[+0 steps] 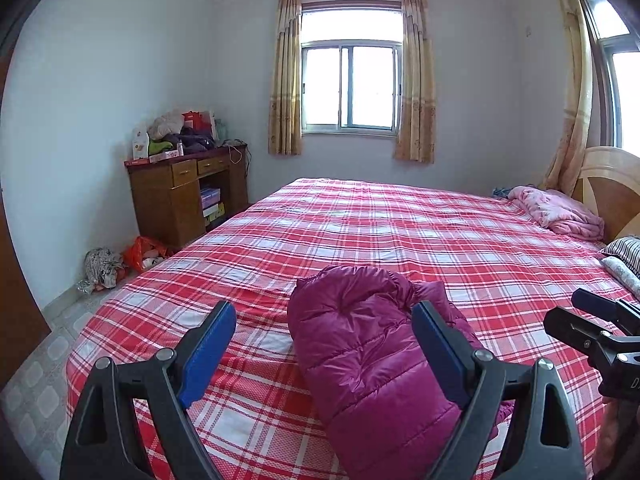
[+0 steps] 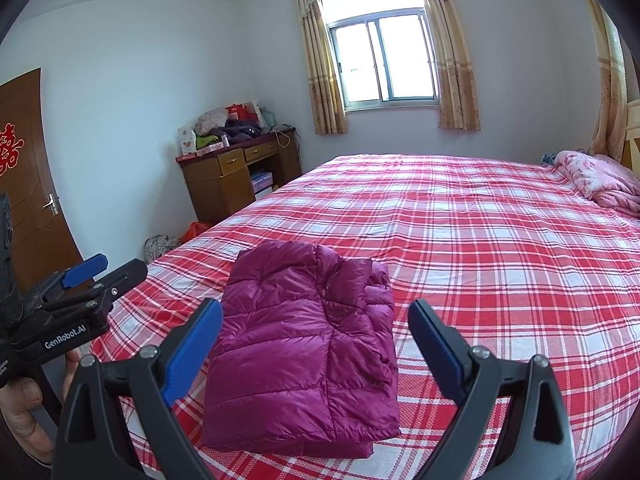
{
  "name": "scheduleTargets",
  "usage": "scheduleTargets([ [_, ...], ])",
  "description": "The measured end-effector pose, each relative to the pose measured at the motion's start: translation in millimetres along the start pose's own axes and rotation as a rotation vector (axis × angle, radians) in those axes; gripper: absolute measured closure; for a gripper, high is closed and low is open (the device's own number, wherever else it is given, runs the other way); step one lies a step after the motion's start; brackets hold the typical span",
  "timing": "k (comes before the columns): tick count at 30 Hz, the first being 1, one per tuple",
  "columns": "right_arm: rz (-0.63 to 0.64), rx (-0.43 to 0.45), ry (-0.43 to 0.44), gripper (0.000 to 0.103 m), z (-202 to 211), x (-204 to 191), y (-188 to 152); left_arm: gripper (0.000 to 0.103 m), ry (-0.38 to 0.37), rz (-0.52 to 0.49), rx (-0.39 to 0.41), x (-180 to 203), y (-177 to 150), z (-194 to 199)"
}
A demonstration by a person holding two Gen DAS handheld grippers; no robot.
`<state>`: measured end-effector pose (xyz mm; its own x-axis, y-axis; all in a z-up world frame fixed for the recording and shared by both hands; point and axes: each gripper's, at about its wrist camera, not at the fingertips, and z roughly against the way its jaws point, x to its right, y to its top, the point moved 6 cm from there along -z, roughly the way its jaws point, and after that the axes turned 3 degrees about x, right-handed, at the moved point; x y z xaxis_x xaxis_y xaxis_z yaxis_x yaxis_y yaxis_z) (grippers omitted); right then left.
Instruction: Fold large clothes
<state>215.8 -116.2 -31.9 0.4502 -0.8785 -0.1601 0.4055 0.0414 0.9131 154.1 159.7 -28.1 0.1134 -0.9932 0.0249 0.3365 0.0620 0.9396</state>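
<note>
My left tongs [image 1: 324, 356] and right tongs [image 2: 316, 354] both gape empty; the folded jacket [image 2: 304, 344] lies lengthwise straight ahead, between them, on the bed [image 2: 480, 240].

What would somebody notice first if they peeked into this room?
Probably the shiny purple puffy jacket, folded into a neat bundle near the front edge of the big bed with its red-and-white checked sheet. Next, the two grippers' blue-padded jaws stand wide apart just in front of the jacket, not touching it. Behind the bed, a bright window with yellow curtains glows on the far wall.
</note>
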Motion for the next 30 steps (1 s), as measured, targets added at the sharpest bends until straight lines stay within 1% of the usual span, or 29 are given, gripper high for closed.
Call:
scheduleTargets([
  [26,-0.005,0.006,-0.002,0.006,0.3,2.0,-1.2,0.013,0.009,-0.009,-0.011,2.3,-3.2,-3.9],
  [30,-0.006,0.009,-0.002,0.006,1.1,2.5,-1.2,0.013,-0.002,-0.01,-0.015,2.1,-3.0,-4.4],
])
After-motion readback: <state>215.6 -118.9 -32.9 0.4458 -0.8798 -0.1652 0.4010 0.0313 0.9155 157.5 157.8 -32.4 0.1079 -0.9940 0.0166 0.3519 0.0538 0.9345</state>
